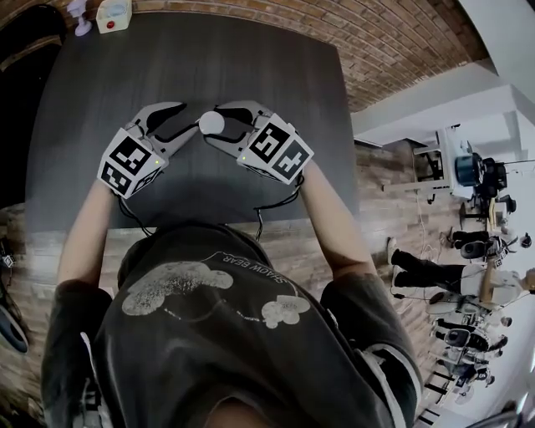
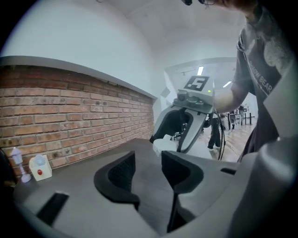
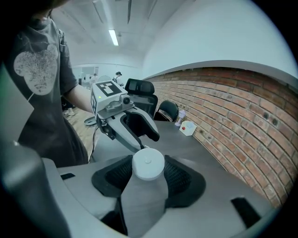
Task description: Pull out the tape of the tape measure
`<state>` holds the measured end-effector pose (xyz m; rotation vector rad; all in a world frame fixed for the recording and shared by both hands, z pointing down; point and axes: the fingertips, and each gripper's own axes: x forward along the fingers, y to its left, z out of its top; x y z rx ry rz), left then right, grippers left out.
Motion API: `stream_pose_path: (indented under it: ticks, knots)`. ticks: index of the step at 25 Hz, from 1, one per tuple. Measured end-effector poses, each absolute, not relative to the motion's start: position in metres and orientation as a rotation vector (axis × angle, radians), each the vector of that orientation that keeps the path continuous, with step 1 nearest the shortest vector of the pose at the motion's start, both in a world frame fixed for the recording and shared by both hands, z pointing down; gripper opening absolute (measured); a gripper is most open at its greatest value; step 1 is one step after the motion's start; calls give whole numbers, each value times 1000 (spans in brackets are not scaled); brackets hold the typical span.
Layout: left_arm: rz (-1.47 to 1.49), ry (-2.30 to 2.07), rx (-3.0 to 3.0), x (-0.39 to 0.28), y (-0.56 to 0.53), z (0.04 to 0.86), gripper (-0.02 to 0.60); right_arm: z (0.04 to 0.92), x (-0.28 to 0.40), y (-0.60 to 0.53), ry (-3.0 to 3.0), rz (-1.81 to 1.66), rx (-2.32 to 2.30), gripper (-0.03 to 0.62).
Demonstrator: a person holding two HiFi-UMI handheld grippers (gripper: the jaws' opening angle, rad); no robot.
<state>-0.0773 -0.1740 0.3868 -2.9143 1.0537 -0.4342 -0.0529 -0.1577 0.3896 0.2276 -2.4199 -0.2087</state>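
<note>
Worryingly, the left tongs (image 2: 148,160), half-open and empty, may close short of the round white plastic tape measure (image 3: 148,163) pinched in the right tongs (image 3: 148,174).

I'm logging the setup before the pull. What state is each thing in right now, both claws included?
right claw: shut on the tape measure.
tape measure: clamped between the right claw's pads, no tape seen drawn out.
left claw: open, nothing between its pads, tips close to the tape measure.
white box with red button: standing at the far end of the table.
</note>
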Motion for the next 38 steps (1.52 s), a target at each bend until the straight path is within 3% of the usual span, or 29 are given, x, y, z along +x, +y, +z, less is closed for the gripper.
stream_pose_path:
  ticks: [2,10,17,38]
  knots:
    - [-420,998,-2923,-75,-166,386,145,389,-55,-154,-2423,-205,204,233]
    - [-491,800,-2947,-65,-142,395,54,396,-53,-137,-2380,-219,104,233]
    - [-509,794,-2982,-62,-139,405,14,404,-51,-131,-2346,-219,107,233]
    - [-537,874,-2992,-86,-161,398,10,394,-44,-169,-2389,-64,530,233]
